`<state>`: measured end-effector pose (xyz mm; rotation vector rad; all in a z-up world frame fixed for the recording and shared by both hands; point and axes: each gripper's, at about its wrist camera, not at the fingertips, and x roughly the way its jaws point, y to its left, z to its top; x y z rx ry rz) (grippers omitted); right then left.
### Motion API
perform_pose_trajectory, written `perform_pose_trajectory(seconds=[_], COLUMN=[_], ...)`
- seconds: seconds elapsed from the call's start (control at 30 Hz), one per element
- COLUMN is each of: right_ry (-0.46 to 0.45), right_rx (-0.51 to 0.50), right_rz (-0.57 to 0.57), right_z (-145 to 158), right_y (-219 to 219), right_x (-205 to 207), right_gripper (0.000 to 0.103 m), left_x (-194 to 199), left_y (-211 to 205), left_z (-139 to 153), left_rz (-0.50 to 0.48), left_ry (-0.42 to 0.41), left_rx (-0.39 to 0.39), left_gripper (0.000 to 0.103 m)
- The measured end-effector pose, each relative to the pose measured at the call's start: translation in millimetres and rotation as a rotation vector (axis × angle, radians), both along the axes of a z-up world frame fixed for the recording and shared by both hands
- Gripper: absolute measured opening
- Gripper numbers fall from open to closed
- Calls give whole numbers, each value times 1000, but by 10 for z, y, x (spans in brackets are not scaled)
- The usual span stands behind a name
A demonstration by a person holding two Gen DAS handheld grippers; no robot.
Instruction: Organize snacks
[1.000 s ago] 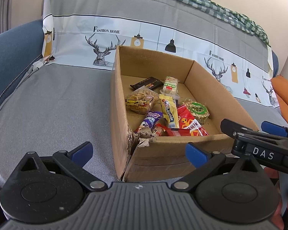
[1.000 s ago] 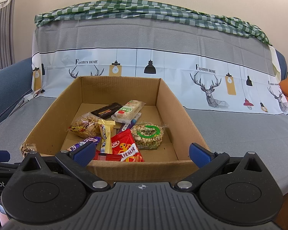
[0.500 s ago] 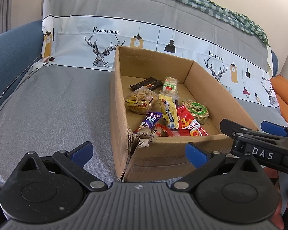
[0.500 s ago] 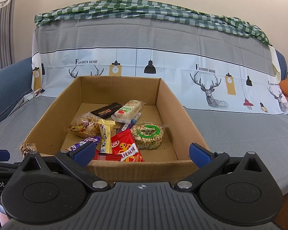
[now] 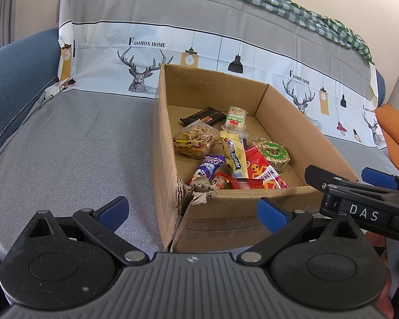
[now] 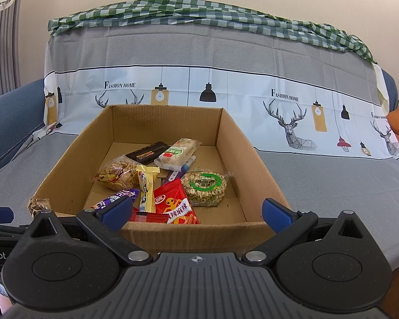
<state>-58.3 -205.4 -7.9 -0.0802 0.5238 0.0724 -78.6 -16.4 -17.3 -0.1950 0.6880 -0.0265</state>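
Note:
An open cardboard box (image 5: pixel 292 117) (image 6: pixel 234 146) stands on a grey-covered sofa seat and holds several snack packs: a red chilli-stick pack (image 6: pixel 175 203), a round green-label rice cake (image 6: pixel 204 186), a yellow bar (image 6: pixel 146 183), a purple wrapper (image 5: pixel 210 166), a bag of fried twists (image 6: pixel 118 172), a black bar (image 6: pixel 149 152) and a clear pack of biscuits (image 6: pixel 178 151). My left gripper (image 5: pixel 192 211) is open and empty, in front of the box's torn near-left corner. My right gripper (image 6: pixel 196 210) is open and empty, in front of the box's near wall.
The sofa back carries a grey and white deer-print cover (image 6: pixel 290 122) with a green checked cloth (image 6: pixel 199 10) on top. A blue armrest (image 5: pixel 16 71) is at the left and an orange cushion (image 5: pixel 396 130) at the right. The right gripper's body (image 5: pixel 359 202) shows in the left wrist view.

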Motion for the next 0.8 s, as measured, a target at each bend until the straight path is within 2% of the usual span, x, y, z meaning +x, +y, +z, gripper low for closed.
perform_pose_trajectory(seconds=[0.8], right_ry=[0], right_rx=[-1], right_rz=[1], right_z=[1], right_y=[6], right_x=[-1], right_gripper=[102], left_x=[-3], left_y=[51], left_z=[15], left_rz=[-10], left_ry=[-7], left_rx=[-5], left_gripper=[102])
